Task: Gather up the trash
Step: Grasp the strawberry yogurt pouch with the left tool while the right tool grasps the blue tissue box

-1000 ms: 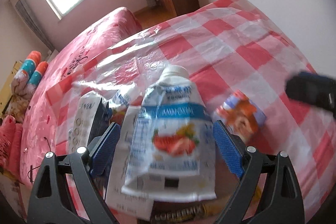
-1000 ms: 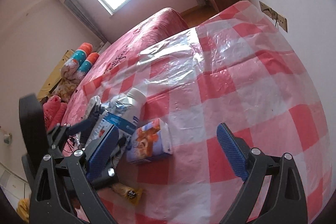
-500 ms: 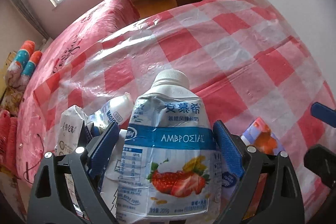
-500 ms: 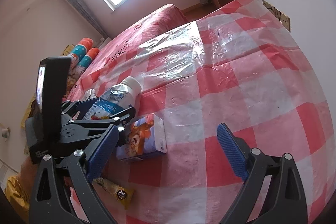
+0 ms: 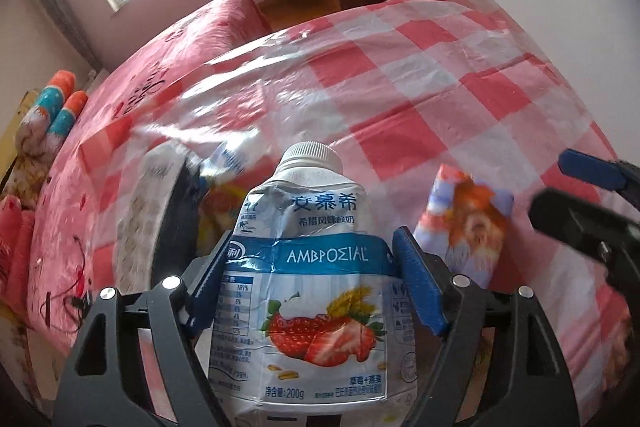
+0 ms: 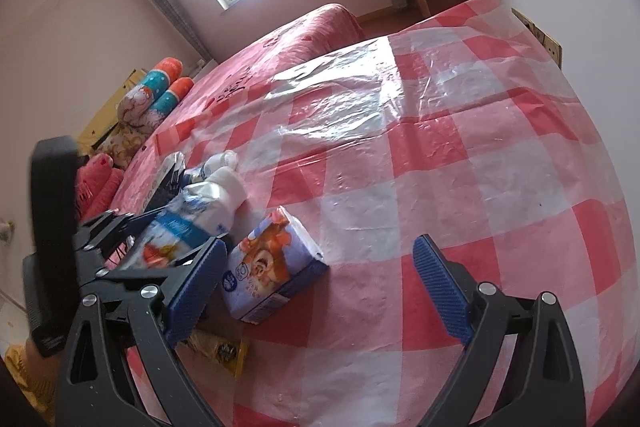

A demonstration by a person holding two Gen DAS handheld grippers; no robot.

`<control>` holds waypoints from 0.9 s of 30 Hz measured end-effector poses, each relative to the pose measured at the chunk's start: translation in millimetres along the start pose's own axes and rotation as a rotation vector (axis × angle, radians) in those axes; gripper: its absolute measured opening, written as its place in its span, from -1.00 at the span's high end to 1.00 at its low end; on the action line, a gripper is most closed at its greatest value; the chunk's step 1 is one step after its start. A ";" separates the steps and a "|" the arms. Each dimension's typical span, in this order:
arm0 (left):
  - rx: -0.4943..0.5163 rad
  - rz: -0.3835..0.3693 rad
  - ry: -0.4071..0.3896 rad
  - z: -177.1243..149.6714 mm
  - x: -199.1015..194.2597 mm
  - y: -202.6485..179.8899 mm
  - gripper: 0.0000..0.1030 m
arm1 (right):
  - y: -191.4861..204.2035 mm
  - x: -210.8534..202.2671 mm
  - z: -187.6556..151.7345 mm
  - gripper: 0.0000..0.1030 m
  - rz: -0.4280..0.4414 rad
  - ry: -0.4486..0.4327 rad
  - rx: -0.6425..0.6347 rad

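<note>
Beneath the right gripper, jaws apart, lies a yellow wrapper unseen from the left gripper, closing on the yogurt pouch.

A: What's different at the left claw?
B: Its jaws are closing; the crumpled white-and-blue strawberry yoghurt pouch, earlier loose between them, now fills lower centre frame, pads against its sides.

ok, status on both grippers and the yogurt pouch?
Left gripper closing, yogurt pouch between its pads. Right gripper open, empty, over the checked tablecloth. Tissue pack lies beside the pouch, not blocking.
</note>
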State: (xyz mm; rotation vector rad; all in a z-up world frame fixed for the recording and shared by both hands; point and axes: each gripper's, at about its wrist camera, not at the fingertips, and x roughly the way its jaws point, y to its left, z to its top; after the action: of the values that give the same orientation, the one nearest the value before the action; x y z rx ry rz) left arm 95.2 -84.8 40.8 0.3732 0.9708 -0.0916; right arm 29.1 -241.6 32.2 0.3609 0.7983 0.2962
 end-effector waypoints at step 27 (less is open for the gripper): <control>-0.269 -0.191 -0.106 -109.0 -98.8 46.6 -0.52 | 74.2 57.5 -33.0 -0.82 -0.207 0.123 -0.411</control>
State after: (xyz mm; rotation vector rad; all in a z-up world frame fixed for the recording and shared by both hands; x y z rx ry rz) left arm -35.4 -12.1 79.0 0.0277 0.8986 -0.1504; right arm 33.8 -145.8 5.5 -0.1263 0.8652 0.2819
